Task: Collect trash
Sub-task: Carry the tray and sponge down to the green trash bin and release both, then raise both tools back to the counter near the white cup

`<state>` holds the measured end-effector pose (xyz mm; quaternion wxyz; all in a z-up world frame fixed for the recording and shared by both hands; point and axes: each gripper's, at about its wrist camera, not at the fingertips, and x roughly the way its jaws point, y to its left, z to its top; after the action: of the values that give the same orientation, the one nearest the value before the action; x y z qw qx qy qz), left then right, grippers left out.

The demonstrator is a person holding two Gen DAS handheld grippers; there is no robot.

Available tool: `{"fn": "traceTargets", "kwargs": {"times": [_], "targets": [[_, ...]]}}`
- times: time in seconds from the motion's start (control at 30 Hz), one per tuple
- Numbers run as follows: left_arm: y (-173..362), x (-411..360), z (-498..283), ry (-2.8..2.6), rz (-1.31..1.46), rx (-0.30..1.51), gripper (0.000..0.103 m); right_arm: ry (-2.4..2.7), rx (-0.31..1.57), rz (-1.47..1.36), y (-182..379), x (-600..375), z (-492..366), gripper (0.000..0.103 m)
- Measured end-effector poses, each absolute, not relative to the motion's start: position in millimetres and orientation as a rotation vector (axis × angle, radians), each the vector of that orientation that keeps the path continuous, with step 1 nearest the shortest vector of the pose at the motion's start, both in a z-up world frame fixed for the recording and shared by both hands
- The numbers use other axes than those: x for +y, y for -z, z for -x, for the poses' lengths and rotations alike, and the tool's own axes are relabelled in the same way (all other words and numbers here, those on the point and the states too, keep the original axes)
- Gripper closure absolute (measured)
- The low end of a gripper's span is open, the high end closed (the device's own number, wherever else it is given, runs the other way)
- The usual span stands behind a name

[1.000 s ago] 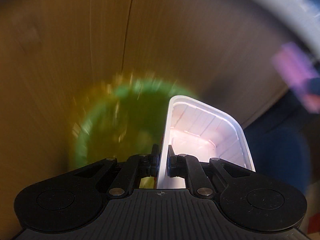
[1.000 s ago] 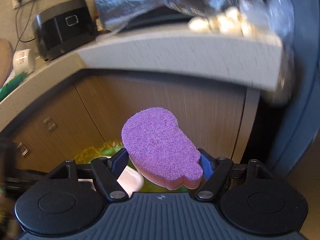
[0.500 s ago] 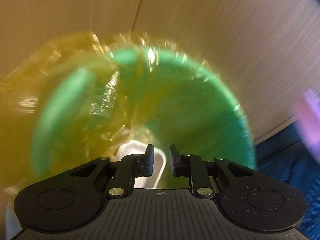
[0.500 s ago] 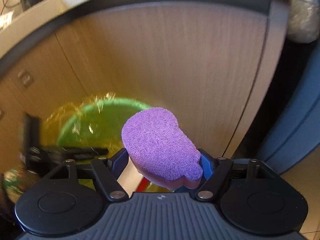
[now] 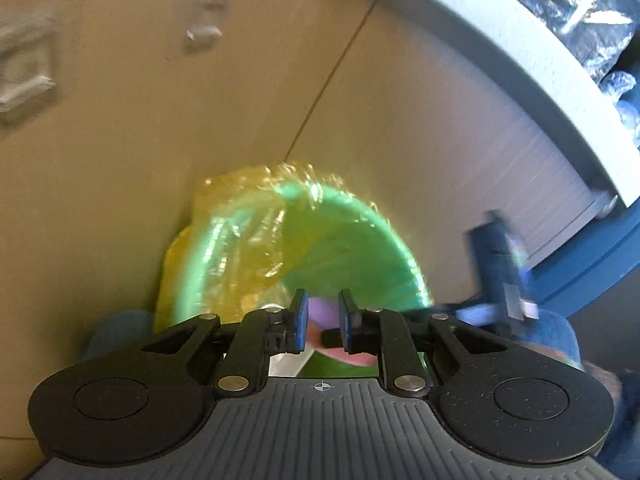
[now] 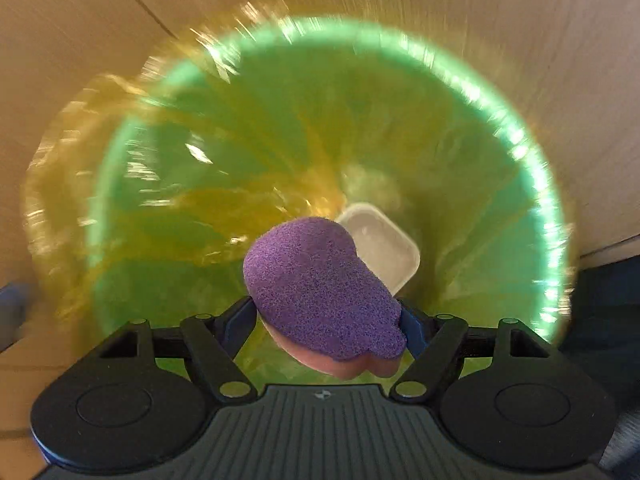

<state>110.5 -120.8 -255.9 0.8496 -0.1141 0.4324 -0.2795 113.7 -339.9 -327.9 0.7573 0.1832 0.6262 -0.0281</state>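
Trash bin (image 6: pixel 500 168), green with a yellow liner, stands against the cupboard; a white tray (image 6: pixel 384 248) lies inside. Right gripper (image 6: pixel 326 320) fingers clamp a purple sponge (image 6: pixel 320 292) above it. Left gripper (image 5: pixel 322 322) fingers stand apart, empty.

Left gripper (image 5: pixel 322 322): black linkage arms with silver rivets, blue pads on its fingers (image 5: pixel 299 320), ribbed grey housing bearing a small crosshair mark. Right gripper (image 6: pixel 326 322): same build, two round black discs, blue pads.
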Motion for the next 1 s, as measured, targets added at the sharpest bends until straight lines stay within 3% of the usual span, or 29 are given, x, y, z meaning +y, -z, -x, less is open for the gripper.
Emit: {"fn": "traceTargets", "kwargs": {"times": [0.1,0.2,0.5,0.7,0.83,1.0], "targets": [[253.6,-115.6,-107.1,0.583,0.244,0.913,0.084,-0.007,1.364,-0.478,327.3,-340.3,-114.7,0.025],[260.6,-117.0,-109.8,0.559,0.25,0.938,0.084,-0.034,1.303,-0.445,314.5,-334.0,-109.4,0.013],[267.9,-127.4,-112.1,0.565,0.198,0.965,0.084,0.035,1.284,-0.399,313.3,-336.8,-111.9,0.013],[267.7,-129.9,-109.8,0.551,0.167,0.969,0.084,0.171,1.182,-0.188,301.8,-324.8,-103.4,0.013],[223.1,-135.0,-96.6,0.638,0.126,0.864,0.084,0.196,1.116,-0.102,293.3,-320.9,-98.1,0.013],[120.1,-126.6,-57.0,0.764,0.02,0.633,0.084,0.194,1.083,-0.063,273.8,-318.0,-92.3,0.013]]}}
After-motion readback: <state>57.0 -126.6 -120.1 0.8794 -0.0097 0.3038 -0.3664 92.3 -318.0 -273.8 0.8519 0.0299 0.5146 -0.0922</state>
